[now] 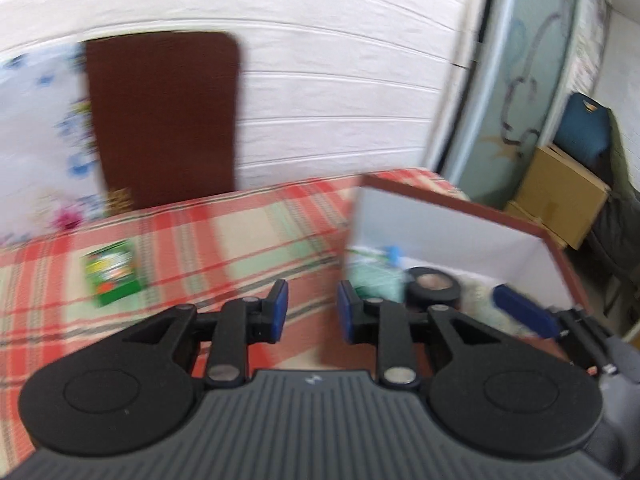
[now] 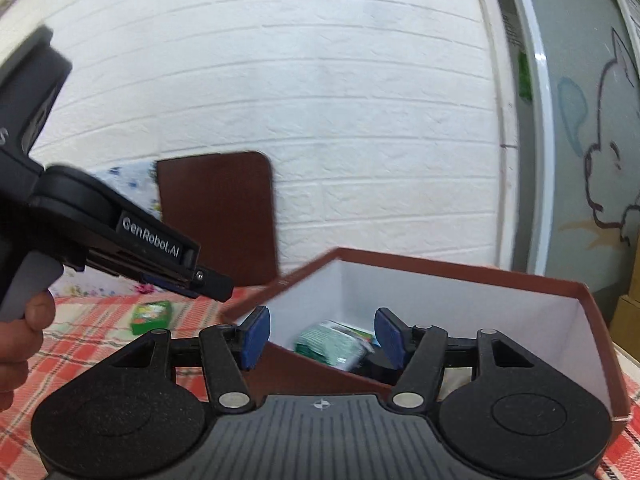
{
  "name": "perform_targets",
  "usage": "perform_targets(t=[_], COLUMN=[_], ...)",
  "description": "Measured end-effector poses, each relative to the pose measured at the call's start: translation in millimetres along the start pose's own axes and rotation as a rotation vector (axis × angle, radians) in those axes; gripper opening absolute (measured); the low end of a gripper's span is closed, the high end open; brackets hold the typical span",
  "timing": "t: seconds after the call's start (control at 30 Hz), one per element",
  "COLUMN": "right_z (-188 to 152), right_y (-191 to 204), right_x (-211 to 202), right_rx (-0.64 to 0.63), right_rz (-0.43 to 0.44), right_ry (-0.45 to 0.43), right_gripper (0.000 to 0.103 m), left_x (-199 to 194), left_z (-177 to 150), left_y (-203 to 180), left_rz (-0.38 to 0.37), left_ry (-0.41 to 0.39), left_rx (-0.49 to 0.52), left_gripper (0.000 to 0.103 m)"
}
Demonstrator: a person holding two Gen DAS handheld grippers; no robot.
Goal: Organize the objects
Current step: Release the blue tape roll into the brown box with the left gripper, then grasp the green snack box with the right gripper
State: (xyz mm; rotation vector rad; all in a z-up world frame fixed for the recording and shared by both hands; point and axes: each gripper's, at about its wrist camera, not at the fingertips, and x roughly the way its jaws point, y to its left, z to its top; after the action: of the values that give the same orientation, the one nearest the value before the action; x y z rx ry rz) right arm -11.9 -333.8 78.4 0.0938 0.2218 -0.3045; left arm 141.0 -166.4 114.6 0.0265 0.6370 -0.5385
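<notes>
At the left of the left-wrist frame, the green packet (image 1: pixel 114 279) lies well left of the left gripper (image 1: pixel 312 310), whose fingers stand parted and empty, like the right gripper (image 2: pixel 320 340).

The bench wears a red, white and pale-green plaid cloth (image 1: pixel 248 232), with a small green printed carton (image 1: pixel 114 276) on it. The cardboard box (image 2: pixel 460 276) is reddish-brown outside, plain white inside, holding a black tape roll (image 1: pixel 434 286).

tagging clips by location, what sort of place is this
Probably a room in a home: a red plaid tablecloth, a white brick-pattern wall and a frosted sliding door with a cartoon drawing.
</notes>
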Motion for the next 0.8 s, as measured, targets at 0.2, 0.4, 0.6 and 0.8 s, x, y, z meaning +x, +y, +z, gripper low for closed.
perform_targets(t=[0.2, 0.4, 0.6, 0.8], right_z=[4.5, -21.0, -34.6, -24.6], right_y=[67.2, 123.9, 164.0, 198.8], right_x=[7.7, 58.2, 116.6, 193.1], right_rx=[-0.074, -0.097, -0.083, -0.188], right_rz=[0.134, 0.244, 0.251, 0.195], right_ry=[0.035, 0.198, 0.274, 0.256], right_gripper=[0.059, 0.057, 0.057, 0.077], left_x=[-12.4, -9.7, -18.6, -20.4], left_z=[-42.7, -92.1, -124.2, -126.5], left_y=[85.6, 188.2, 205.4, 214.1], left_rz=[0.229, 0.48, 0.461, 0.421], left_ry=[0.03, 0.071, -0.088, -0.114], left_rx=[-0.059, -0.18, -0.157, -0.196], left_gripper=[0.035, 0.036, 0.055, 0.06])
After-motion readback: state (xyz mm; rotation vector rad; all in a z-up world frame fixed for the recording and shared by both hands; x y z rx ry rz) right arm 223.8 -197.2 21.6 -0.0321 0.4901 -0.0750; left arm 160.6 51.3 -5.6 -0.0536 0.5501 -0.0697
